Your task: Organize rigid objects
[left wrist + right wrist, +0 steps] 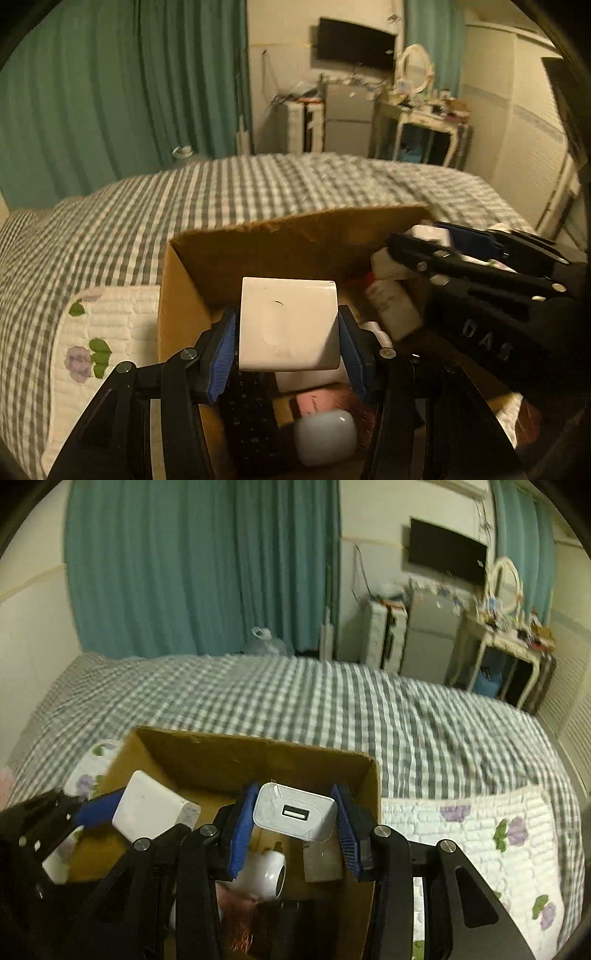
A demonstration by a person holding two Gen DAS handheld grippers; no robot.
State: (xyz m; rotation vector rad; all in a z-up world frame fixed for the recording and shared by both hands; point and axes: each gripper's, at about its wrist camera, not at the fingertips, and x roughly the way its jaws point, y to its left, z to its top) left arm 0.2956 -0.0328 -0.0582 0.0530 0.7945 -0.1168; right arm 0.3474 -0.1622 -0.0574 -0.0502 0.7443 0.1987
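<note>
A brown cardboard box (pixel 258 243) sits on the bed and holds several small items. My left gripper (pixel 288 347) is shut on a white square box (pixel 288 325) and holds it above the cardboard box. My right gripper (pixel 293 819) is shut on a white USB charger (pixel 295 814) over the same cardboard box (pixel 229 753). The right gripper also shows at the right of the left wrist view (pixel 461 251). The left gripper with its white box (pixel 147 808) shows at the left of the right wrist view. Inside lie a white bottle (pixel 391 302), a pale rounded case (pixel 325 437) and a white tube (pixel 269 875).
The bed has a grey checked cover (pixel 332 709). A white quilted floral pillow (pixel 103 332) lies left of the box, and it or a similar one (pixel 480 834) lies to the right. Teal curtains (pixel 184 572), a dresser with mirror (pixel 417 110) and a wall TV (pixel 354 44) stand beyond.
</note>
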